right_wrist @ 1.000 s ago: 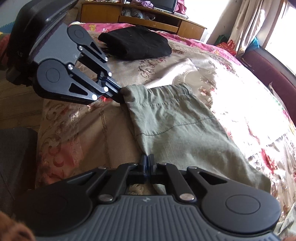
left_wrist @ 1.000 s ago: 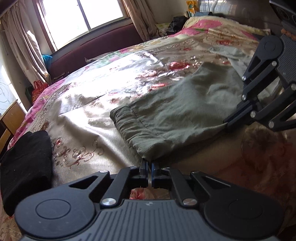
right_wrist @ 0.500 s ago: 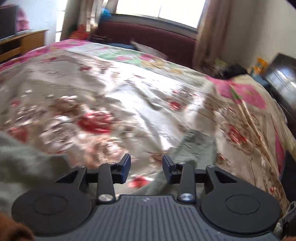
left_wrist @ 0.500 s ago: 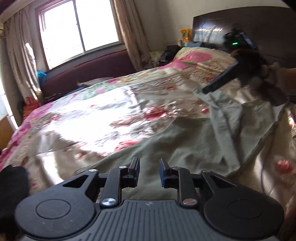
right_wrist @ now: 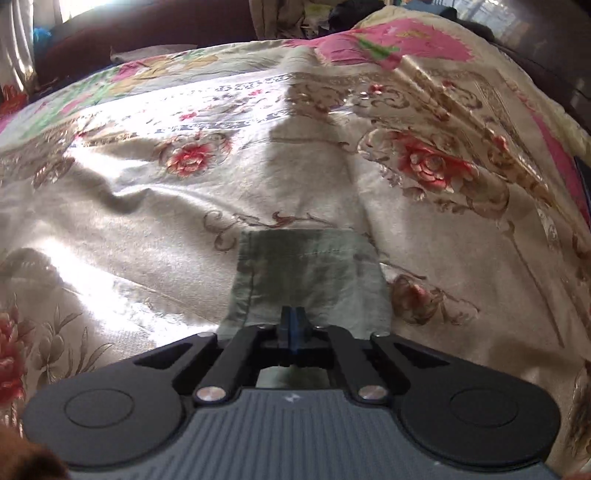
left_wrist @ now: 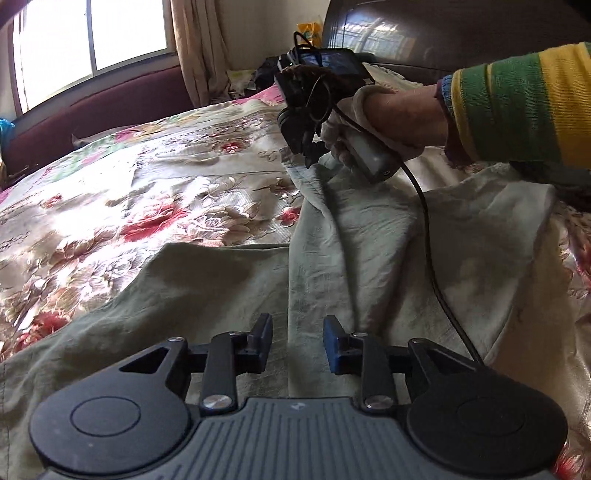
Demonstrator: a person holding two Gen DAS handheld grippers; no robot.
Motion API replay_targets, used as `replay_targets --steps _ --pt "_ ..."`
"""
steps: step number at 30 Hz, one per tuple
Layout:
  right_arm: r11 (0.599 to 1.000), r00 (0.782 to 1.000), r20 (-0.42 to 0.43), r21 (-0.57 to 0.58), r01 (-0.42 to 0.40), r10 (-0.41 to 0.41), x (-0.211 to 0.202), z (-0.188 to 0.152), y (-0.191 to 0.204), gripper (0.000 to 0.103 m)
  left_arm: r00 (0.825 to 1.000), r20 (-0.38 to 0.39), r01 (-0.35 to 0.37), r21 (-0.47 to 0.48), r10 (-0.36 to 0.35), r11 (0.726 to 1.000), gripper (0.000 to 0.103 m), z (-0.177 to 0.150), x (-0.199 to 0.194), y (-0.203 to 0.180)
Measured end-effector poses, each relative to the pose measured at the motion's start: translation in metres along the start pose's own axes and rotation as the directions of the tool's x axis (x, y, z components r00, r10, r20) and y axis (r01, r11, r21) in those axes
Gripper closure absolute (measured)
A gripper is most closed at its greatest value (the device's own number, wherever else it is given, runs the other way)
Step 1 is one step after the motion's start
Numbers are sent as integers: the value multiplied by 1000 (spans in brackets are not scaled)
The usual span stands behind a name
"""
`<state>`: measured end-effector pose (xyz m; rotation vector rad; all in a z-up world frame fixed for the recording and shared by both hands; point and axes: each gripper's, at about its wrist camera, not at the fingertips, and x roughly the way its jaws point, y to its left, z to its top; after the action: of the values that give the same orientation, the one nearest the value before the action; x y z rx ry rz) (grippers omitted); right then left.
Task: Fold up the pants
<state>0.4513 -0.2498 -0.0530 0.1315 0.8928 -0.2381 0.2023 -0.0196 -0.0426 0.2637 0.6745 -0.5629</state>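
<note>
Olive-green pants (left_wrist: 221, 295) lie spread on a floral bedspread (left_wrist: 147, 192). My left gripper (left_wrist: 297, 345) is open and empty, low over the middle of the pants near a lengthwise fold. In the left wrist view my right gripper (left_wrist: 314, 157) is at the far end of a pant leg, held by a hand in a green and yellow sleeve. In the right wrist view my right gripper (right_wrist: 291, 325) is shut on the hem end of the pant leg (right_wrist: 306, 269), which lies flat on the bedspread (right_wrist: 424, 221).
A dark headboard (left_wrist: 461, 33) stands behind the bed, with a window (left_wrist: 92, 48) and maroon bench at the far left. A black cable (left_wrist: 428, 236) hangs from the right gripper across the pants. The bed edge drops off at the right.
Both grippers let go of the waistband and moved along the pants. My left gripper opened and stays open. My right gripper went to the leg hem and shut on it.
</note>
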Motion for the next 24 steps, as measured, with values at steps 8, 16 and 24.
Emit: replay_targets --steps 8,16,24 --pt "971 967 164 110 -213 193 -88 -14 -108 95 999 31 -25 100 22 995 59 17 12 -23" --pt "983 984 19 -33 -178 179 -24 -10 13 60 997 13 -71 100 70 992 58 1 21 -33" --pt "996 999 -39 78 41 -38 14 -3 -1 101 999 20 -28 0 28 1000 57 5 23 -15"
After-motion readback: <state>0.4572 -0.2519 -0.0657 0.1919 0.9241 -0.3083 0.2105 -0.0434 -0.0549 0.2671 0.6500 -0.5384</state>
